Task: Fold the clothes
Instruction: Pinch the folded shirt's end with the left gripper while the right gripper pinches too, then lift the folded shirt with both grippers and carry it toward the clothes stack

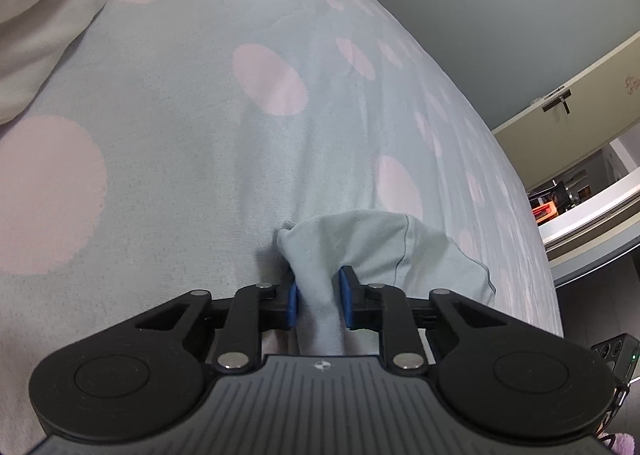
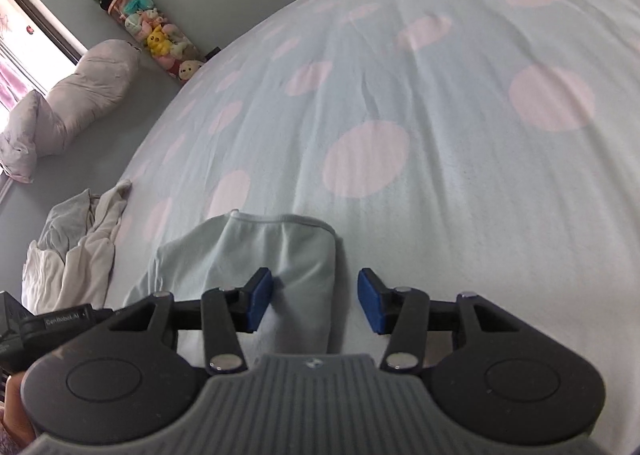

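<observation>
1. Left tongs [image 1: 318, 301]: blue pads clamped on a bunched fold of the pale blue garment [image 1: 372, 251], cloth pinched tight between them and running back under the tool.
2. Garment lies on the bed [image 1: 180, 175], on a light blue cover with pink dots; in the left view it fans out just ahead and to the right of the left tongs, near the bed's right edge.
3. Right tongs [image 2: 316, 305]: pads apart, not gripping. The same garment [image 2: 280, 251] sits between them, closer to the left pad [image 2: 259, 303]; contact there is unclear. The right pad [image 2: 370, 307] is clear of the cloth, over bare cover.
4. Only the left view shows: white cloth [image 1: 44, 15] far ahead-left of the tongs, a cream cupboard door [image 1: 568, 119] and the room beyond, off right.
5. Only the right view shows: a crumpled pile of white and grey clothes [image 2: 76, 251] left of the tongs at the bed's edge, a clear tube of plush toys [image 2: 148, 27] with a panda on top far ahead-left, a lilac pillow [image 2: 76, 103] against the wall, a window [image 2: 24, 55].
6. The right view also shows the garment's hemmed edge [image 2: 280, 219] ahead of the tongs, lying flat.
</observation>
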A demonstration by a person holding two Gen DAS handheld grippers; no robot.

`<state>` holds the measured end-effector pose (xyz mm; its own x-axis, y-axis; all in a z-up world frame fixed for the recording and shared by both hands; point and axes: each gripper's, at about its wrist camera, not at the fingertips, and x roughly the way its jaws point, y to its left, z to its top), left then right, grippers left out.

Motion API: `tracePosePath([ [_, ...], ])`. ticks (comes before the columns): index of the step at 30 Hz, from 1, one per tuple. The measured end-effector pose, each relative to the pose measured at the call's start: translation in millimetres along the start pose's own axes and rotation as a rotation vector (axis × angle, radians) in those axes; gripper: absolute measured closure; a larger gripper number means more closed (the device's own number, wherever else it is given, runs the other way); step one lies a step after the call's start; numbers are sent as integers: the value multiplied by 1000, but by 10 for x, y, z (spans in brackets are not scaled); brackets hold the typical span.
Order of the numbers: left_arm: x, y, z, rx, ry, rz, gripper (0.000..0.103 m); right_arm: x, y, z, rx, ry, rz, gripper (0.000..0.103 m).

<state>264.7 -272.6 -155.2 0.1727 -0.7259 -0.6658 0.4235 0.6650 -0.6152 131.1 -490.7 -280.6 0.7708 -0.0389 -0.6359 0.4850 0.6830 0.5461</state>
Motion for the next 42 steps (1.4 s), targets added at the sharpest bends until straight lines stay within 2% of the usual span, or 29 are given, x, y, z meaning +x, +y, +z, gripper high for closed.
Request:
tracePosePath([
  [4,-14,-81,-28,60,-5,38,85,101,15,-3,-34,12,9,56],
  [7,-23,-143,-55,110,-11,69,85,158,110,-41,-119,5,-16,64],
  [10,-27,-317,-127,220,-25,139,85,174,239,-106,-224,-9,-60,71],
  [12,-26,-430,-190,293,-42,182,88,159,258,-121,-230,-22,-57,81],
  [14,-46,-472,-224,321,-61,185,90,121,237,-127,-208,-47,-39,87],
  [18,-124,-428,-213,271,-89,147,92,-5,287,-156,-203,-105,-33,89],
  [21,-221,-536,-235,318,-123,148,93,-158,400,-177,-229,-149,-32,89],
  [28,-649,-793,-266,335,-232,87,94,-676,689,-247,-294,-262,-35,91],
  [35,-1215,-1274,-471,419,-361,53,94,-1385,913,-449,-353,-399,-46,92],
  [42,-1641,-1840,-714,509,-417,10,94,-2199,963,-565,-351,-519,-46,93],
])
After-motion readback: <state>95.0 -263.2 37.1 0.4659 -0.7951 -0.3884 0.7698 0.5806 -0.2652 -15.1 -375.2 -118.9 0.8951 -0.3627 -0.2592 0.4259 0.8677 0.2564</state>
